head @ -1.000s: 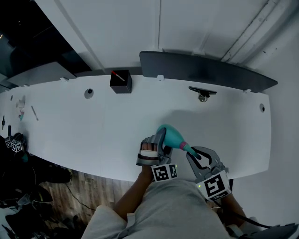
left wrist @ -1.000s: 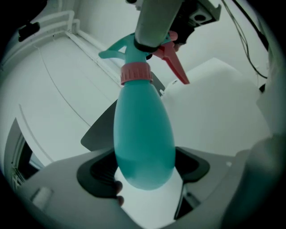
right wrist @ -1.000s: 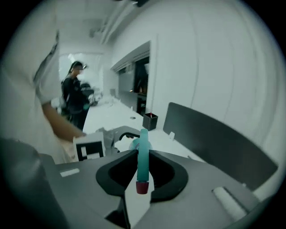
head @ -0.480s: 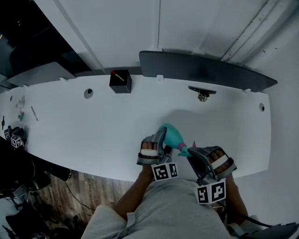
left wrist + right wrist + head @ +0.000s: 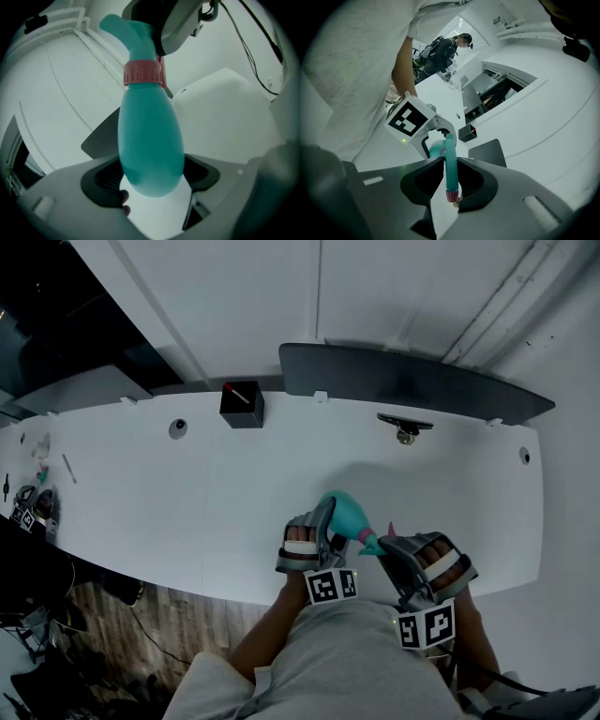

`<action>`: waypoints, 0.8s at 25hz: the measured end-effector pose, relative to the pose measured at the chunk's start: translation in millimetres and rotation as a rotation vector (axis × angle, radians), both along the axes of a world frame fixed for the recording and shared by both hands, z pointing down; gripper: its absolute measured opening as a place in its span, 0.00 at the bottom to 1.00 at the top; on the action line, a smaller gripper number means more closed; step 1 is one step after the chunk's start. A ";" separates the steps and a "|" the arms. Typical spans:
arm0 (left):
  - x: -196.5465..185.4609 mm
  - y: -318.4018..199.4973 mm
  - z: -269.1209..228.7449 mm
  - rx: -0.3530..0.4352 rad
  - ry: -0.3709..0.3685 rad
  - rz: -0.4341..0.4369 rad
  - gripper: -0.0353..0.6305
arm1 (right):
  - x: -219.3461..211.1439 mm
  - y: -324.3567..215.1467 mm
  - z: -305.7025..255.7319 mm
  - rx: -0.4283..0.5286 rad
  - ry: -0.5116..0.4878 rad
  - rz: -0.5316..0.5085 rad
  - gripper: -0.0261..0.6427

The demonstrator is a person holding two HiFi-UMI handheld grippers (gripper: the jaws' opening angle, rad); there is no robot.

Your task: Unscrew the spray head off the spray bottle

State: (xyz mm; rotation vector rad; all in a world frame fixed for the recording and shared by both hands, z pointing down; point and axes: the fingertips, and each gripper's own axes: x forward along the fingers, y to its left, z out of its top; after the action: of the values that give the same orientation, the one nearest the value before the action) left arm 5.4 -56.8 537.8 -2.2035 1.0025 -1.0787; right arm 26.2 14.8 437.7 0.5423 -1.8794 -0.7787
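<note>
Unscrewing is the step in hand: left gripper (image 5: 323, 521) clamps the teal bottle (image 5: 150, 140) by its body, just above the table's (image 5: 187, 493) near edge, while right gripper (image 5: 386, 547) pinches the spray head (image 5: 450, 164). Pink collar (image 5: 143, 72) looks seated on the neck, so the next move calls for a twist of the head with the bottle held firm.

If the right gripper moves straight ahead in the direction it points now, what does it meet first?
Probably the body of the spray bottle. The right gripper is clamped on the spray head, and the bottle lies directly ahead of it, held by the left gripper.
</note>
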 end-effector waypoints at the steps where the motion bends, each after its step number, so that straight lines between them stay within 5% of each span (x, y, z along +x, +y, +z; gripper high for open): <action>1: -0.3 -0.4 -0.7 -0.003 0.008 -0.004 0.64 | -0.6 -1.4 -1.5 0.010 -0.012 0.009 0.17; 4: -4.2 -4.6 -5.4 -0.015 0.061 -0.045 0.64 | -4.5 -6.0 -17.9 0.012 -0.190 0.082 0.22; 7: -13.6 -13.5 -11.8 -0.004 0.096 -0.104 0.64 | -4.6 -5.2 -45.1 -0.146 -0.573 0.224 0.40; 10: -20.9 -22.7 -17.6 0.019 0.092 -0.138 0.64 | 4.6 -3.1 -68.7 -0.466 -1.066 0.436 0.40; 16: -27.7 -31.9 -17.3 0.049 0.046 -0.165 0.64 | 37.3 -4.6 -93.3 -1.306 -2.065 0.714 0.28; 20: -26.1 -36.2 -18.8 0.080 0.026 -0.167 0.64 | 16.7 -3.7 -69.8 -1.545 -2.224 0.901 0.41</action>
State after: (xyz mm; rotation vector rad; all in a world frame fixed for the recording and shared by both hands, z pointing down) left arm -20.7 -93.0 519.0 -2.1051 1.2374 -1.0647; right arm 42.9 11.1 367.8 1.0156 -2.3557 2.7560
